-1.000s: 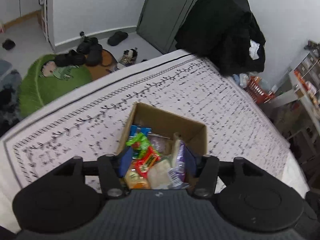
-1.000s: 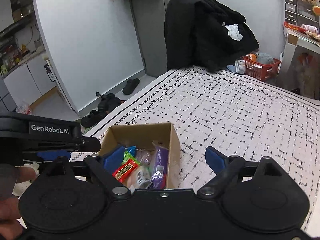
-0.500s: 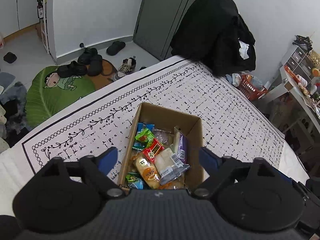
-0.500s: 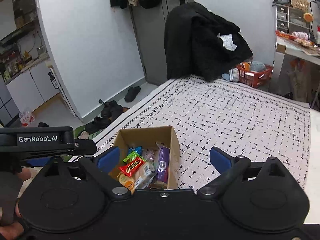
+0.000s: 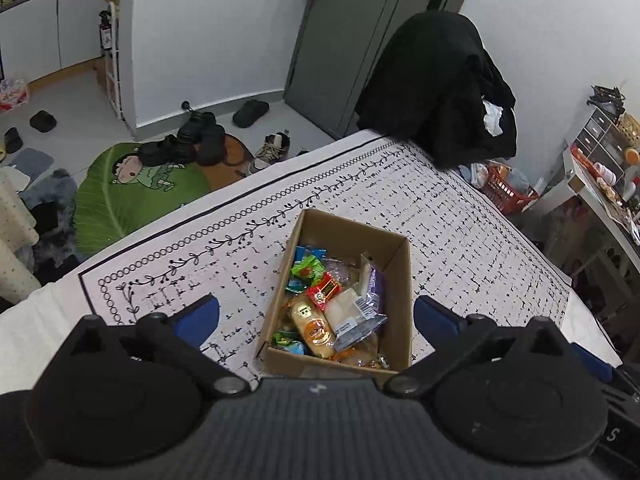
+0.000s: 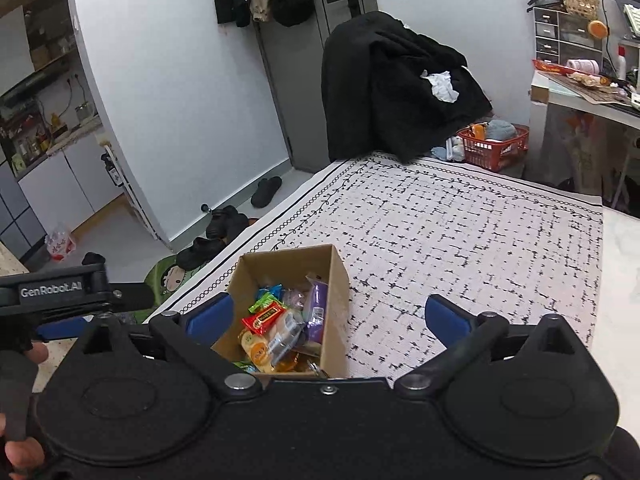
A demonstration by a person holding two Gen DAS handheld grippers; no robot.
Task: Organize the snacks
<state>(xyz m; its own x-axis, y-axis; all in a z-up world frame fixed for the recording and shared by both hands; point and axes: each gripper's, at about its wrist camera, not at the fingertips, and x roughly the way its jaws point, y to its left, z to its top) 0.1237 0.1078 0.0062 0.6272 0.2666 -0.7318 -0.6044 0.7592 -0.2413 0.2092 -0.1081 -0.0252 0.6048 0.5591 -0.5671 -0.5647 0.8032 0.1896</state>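
An open cardboard box (image 5: 394, 256) sits on the white patterned tablecloth (image 5: 460, 216). It holds several wrapped snacks: a red packet (image 5: 324, 291), a green packet (image 5: 307, 270), a purple packet (image 5: 376, 288) and an orange-labelled bun (image 5: 314, 326). My left gripper (image 5: 316, 316) is open and empty, raised above the box's near end. In the right wrist view the box (image 6: 338, 280) lies left of centre. My right gripper (image 6: 328, 314) is open and empty above it.
A black coat (image 5: 440, 92) hangs over a chair at the table's far end. A red basket (image 6: 494, 146) and a cluttered desk (image 6: 580, 88) stand to the right. Shoes (image 5: 200, 140) and a green mat (image 5: 132, 196) lie on the floor to the left.
The left gripper opened from around the snacks in the box and lifted away. Both grippers rose and pulled back, so the box looks smaller.
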